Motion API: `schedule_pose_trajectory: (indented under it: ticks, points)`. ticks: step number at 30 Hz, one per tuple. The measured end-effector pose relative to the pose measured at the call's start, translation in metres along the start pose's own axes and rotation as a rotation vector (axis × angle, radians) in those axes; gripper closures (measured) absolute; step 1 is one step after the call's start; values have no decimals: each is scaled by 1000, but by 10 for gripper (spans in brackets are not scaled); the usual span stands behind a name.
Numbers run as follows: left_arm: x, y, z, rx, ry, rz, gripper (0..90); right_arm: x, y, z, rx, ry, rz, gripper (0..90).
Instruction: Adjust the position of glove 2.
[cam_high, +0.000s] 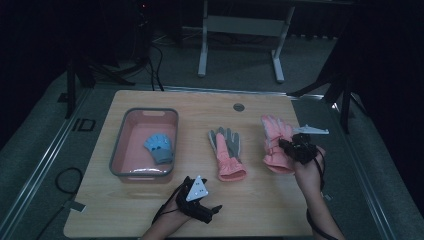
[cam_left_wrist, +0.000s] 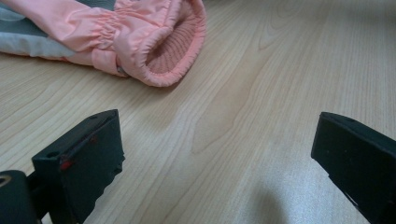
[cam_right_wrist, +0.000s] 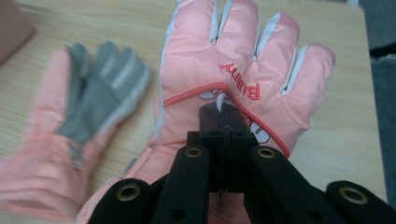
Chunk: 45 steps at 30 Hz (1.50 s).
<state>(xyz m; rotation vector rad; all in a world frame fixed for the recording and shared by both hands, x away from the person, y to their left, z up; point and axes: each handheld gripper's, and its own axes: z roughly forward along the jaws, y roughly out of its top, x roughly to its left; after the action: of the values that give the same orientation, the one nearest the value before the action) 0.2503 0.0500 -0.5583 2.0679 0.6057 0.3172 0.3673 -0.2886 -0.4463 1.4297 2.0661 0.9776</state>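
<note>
Right claw (cam_right_wrist: 223, 114) pinches the soft, floppy pink ski glove (cam_right_wrist: 233, 79) by its back fabric, light and droopy; left claw (cam_left_wrist: 212, 158) sits spread.

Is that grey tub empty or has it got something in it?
Not empty: a small blue glove lies inside the tub.

Bare table (cam_high: 260, 200) lay open along the near edge and between the left gripper (cam_high: 200, 202) and the palm-up pink glove (cam_high: 227, 150). A grey-rimmed pink bin (cam_high: 145, 142), holding a small blue glove (cam_high: 160, 147), blocked the left side. Narrow lanes separated the bin, the palm-up glove and the second pink glove (cam_high: 276, 142), which occupied the right.
</note>
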Motion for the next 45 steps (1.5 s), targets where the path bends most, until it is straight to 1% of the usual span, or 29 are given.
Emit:
schedule_pose_trajectory:
  ticks: [1,4,6,7,8,9,10,11,15,16,17,18,20,21,25,28,30,31,32,36,37,38,41,45]
  points:
    - [0,0,0,-4,2,1,25,11,9,-6,-16,12,-5,891]
    - [0,0,0,-4,1,1,25,27,22,-13,-42,52,-30,890]
    - [0,0,0,-1,-1,4,25,38,28,-15,-48,68,-48,891]
    - [0,0,0,-1,-1,4,25,38,28,-15,-48,68,-48,891]
    - [0,0,0,-1,1,5,24,49,34,-15,-53,89,-50,891]
    - [0,0,0,-1,1,5,25,54,36,-14,-53,93,-56,890]
    - [0,0,0,-1,2,4,25,54,36,-14,-53,93,-56,890]
    - [0,0,0,-1,6,6,25,66,38,-11,-48,114,-58,890]
    - [0,0,0,-4,10,6,25,90,38,-2,-39,156,-72,890]
    - [0,0,0,-4,10,6,25,96,37,0,-36,160,-84,890]
    - [0,0,0,-6,8,4,25,96,37,0,-36,160,-84,890]
    - [0,-1,-1,-6,8,5,25,107,35,7,-21,171,-101,890]
    - [0,0,-1,-3,7,8,25,113,34,12,-8,172,-112,890]
    - [0,0,-1,-3,7,8,25,115,33,15,-1,172,-118,890]
    - [0,0,-1,-1,5,9,25,122,30,26,24,181,-113,890]
    - [-1,0,0,7,1,15,24,127,28,34,41,171,-127,890]
    - [-1,0,0,7,1,17,25,127,25,40,57,168,-133,889]
    - [-1,0,0,7,1,17,25,127,25,40,57,168,-133,889]
    - [-1,0,0,6,-1,14,25,126,19,49,84,165,-129,889]
    - [-1,0,0,4,-7,3,25,127,8,64,115,175,-125,886]
    - [-1,0,0,4,-7,3,24,127,8,64,115,175,-125,886]
    - [-1,0,0,5,-8,7,25,127,4,68,118,170,-122,882]
    - [-2,0,0,4,-9,9,25,128,0,71,116,174,-122,871]
    - [-1,0,0,10,-5,5,25,128,0,70,116,177,-130,862]
